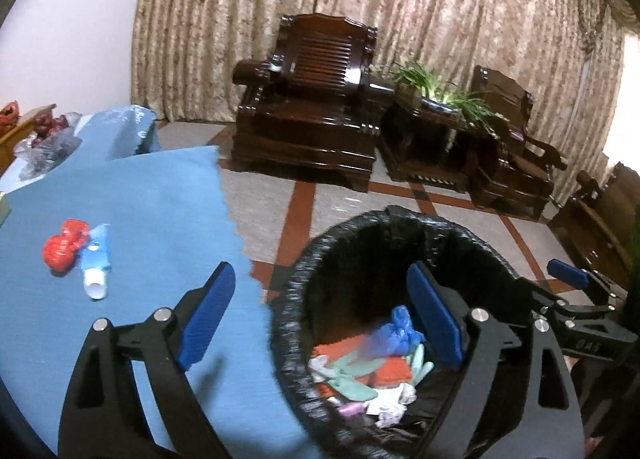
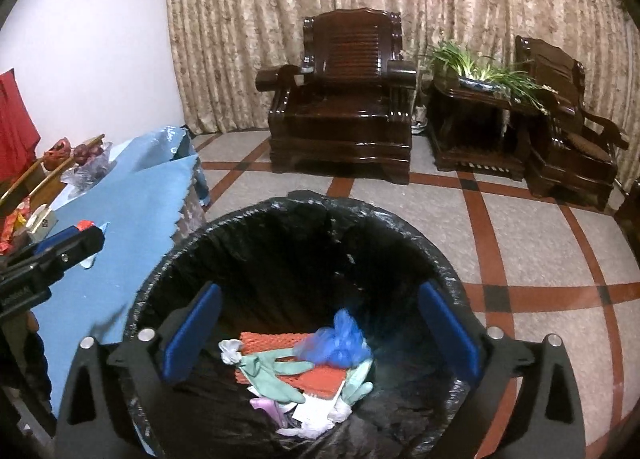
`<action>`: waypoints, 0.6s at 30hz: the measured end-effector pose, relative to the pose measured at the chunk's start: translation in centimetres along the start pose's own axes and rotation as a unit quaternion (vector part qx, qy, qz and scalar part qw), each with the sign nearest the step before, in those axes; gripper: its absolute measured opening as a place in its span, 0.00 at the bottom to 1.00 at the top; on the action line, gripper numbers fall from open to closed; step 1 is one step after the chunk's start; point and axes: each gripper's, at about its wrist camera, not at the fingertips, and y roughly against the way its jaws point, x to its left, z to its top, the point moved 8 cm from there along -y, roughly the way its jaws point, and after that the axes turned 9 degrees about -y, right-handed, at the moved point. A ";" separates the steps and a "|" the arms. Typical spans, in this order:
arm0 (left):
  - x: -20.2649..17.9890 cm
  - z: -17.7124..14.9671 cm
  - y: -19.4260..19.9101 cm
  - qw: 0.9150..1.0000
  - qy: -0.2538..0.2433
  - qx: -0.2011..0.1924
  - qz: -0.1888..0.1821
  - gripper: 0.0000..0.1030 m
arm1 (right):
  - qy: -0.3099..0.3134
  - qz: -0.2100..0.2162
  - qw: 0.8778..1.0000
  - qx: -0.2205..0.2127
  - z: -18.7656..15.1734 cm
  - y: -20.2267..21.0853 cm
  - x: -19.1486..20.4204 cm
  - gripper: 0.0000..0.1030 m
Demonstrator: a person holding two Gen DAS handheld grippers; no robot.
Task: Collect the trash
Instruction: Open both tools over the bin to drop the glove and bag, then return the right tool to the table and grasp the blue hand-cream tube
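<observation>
While both jaws stand released and empty, the left hand-held gripper point(image 1: 324, 313) straddles the bin point(image 1: 296, 279) rim beside the blue surface point(image 1: 152, 199); the right hand-held gripper point(image 2: 320, 333) hangs over the trash point(image 2: 304, 363) inside. A red bag point(image 1: 66, 245) and tube point(image 1: 96, 263) lie far left on the surface.

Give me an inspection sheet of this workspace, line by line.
Surface: table under a blue cloth.
Job's things: black-lined bin holds a blue bag, green gloves, orange mesh; a red bag and a tube lie on the cloth.
Clutter: fruit in plastic at the far end.
Grippers: left gripper and right gripper open, empty.
Cables: nothing seen.
Surroundings: wooden armchair, plant, curtain, tiled floor.
</observation>
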 end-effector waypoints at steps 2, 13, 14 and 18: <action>1.5 -0.2 0.9 1.000 0.008 -0.002 0.015 0.86 | 0.003 0.007 1.000 -0.001 0.1 0.1 0.9 0.94; 11.7 -2.8 5.5 0.992 0.054 0.001 0.112 0.88 | 0.043 0.067 0.997 0.013 -0.3 -0.7 8.9 0.94; 12.4 -2.9 5.9 0.991 0.058 0.001 0.117 0.88 | 0.048 0.074 0.996 0.015 -0.4 -0.9 9.8 0.94; 16.3 -4.1 7.5 0.985 0.076 0.005 0.152 0.88 | 0.070 0.101 0.992 0.022 -0.8 -1.7 13.9 0.94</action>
